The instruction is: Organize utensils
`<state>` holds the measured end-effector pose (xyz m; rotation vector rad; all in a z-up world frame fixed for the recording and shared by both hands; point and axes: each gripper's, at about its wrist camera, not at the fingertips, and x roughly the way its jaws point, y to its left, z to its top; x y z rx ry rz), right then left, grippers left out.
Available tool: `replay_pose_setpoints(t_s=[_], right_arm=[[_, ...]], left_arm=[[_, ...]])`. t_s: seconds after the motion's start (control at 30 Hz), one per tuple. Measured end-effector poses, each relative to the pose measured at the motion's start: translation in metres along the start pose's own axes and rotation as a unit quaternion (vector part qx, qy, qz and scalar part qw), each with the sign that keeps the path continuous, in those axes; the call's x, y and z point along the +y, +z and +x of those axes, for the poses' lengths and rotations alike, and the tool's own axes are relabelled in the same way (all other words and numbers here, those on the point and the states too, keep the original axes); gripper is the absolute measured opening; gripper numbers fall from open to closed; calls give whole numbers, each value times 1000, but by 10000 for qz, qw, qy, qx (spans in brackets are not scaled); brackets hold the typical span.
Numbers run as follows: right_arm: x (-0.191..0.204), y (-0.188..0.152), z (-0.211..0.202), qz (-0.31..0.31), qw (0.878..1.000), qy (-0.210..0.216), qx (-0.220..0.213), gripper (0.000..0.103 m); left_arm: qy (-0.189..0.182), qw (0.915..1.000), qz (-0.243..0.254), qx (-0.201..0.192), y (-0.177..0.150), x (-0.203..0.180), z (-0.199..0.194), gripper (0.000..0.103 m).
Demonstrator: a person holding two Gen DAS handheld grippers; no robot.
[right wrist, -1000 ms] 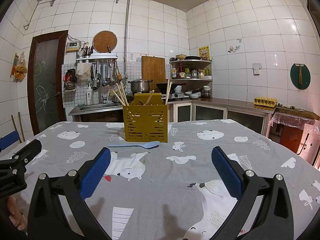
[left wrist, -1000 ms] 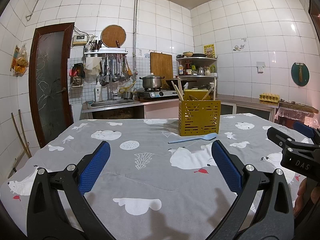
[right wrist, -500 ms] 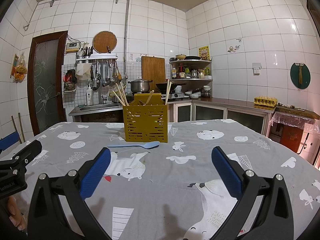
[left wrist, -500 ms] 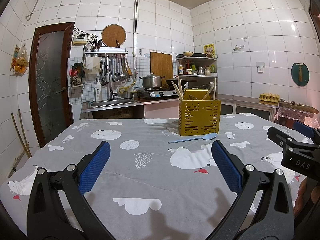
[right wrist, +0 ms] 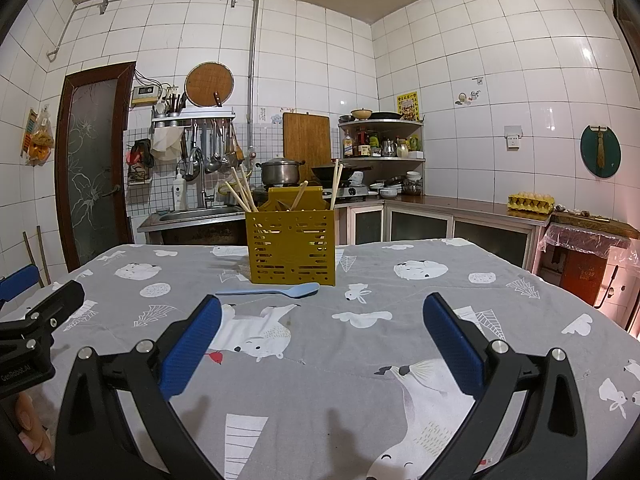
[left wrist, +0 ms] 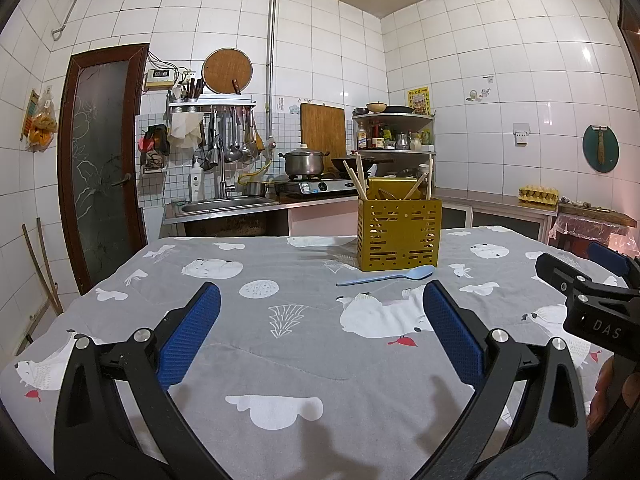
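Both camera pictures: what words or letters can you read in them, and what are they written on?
"DAS": white letters on the right gripper's black body, left wrist view.
"GenRobot.AI": small print on the left gripper's black body, right wrist view.
Yellow wall poster: too small to read.
Bottle labels on the corner shelf: too blurred to read.

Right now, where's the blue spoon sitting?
The blue spoon lies flat on the grey tablecloth just in front of the yellow utensil holder, ahead of both open grippers, bowl end pointing right in both views.

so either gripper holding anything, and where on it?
Nothing held. Left gripper and right gripper are both open and empty; the blue spoon lies untouched on the table.
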<state>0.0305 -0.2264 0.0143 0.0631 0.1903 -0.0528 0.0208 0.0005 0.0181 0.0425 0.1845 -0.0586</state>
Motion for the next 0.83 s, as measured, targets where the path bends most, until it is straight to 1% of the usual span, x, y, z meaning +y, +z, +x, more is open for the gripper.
replay_pose_setpoints(t_s=[0.5, 0.83], right_arm=[[0, 0, 0, 4, 10000, -1, 1, 99], [0, 0, 0, 7, 10000, 0, -1, 99]], left_arm=[[1, 10000, 1, -4, 0, 0, 0, 98], [-12, 10000, -27, 73, -1, 1, 2, 98]])
